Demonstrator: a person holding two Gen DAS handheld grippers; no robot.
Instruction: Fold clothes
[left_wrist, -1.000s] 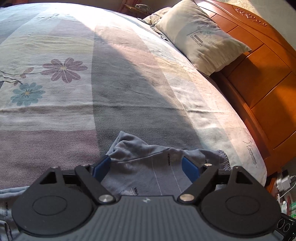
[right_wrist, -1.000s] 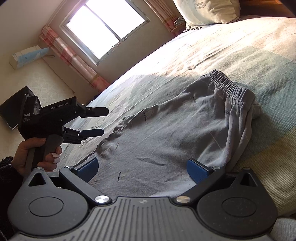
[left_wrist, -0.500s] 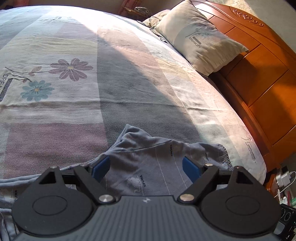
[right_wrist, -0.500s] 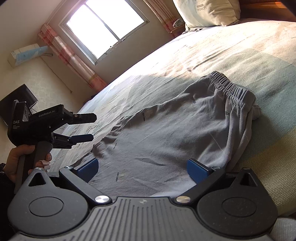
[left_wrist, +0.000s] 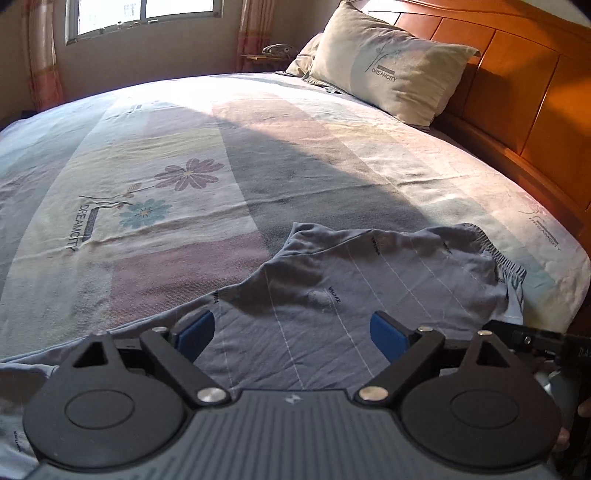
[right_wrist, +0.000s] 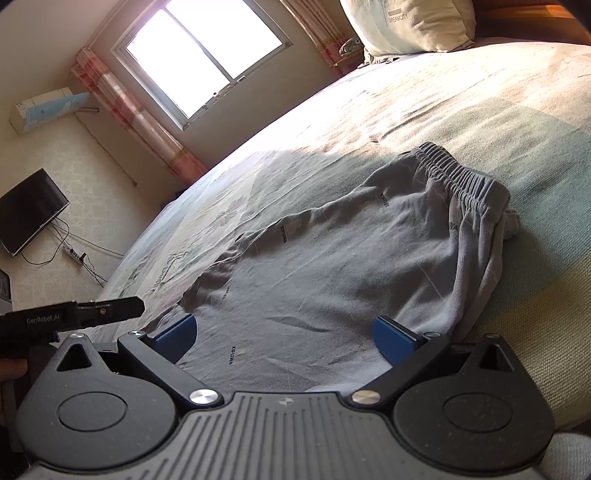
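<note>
Grey trousers (left_wrist: 369, 295) lie spread out on the bed, their elastic waistband (right_wrist: 461, 177) at the far right. My left gripper (left_wrist: 290, 334) hovers over the near part of the cloth. Its jaws are opening, and the blue pads (left_wrist: 192, 334) stand wide apart with the fabric below them, nothing pinched. My right gripper (right_wrist: 283, 338) is open above the trousers (right_wrist: 351, 277) too, holding nothing. One finger of the left gripper (right_wrist: 118, 308) shows at the far left of the right wrist view. A person's hand holding that gripper is mostly hidden.
The floral bed sheet (left_wrist: 166, 192) stretches far and left of the trousers. A pillow (left_wrist: 391, 62) leans on the wooden headboard (left_wrist: 517, 103) at the right. A window (right_wrist: 203, 59), a screen (right_wrist: 31, 210) and a power strip (right_wrist: 74, 254) are beyond the bed.
My left gripper has drawn back and rolled, so more of the trousers and the window now show. In the right wrist view it has slid down and left. The right gripper has stayed still.
</note>
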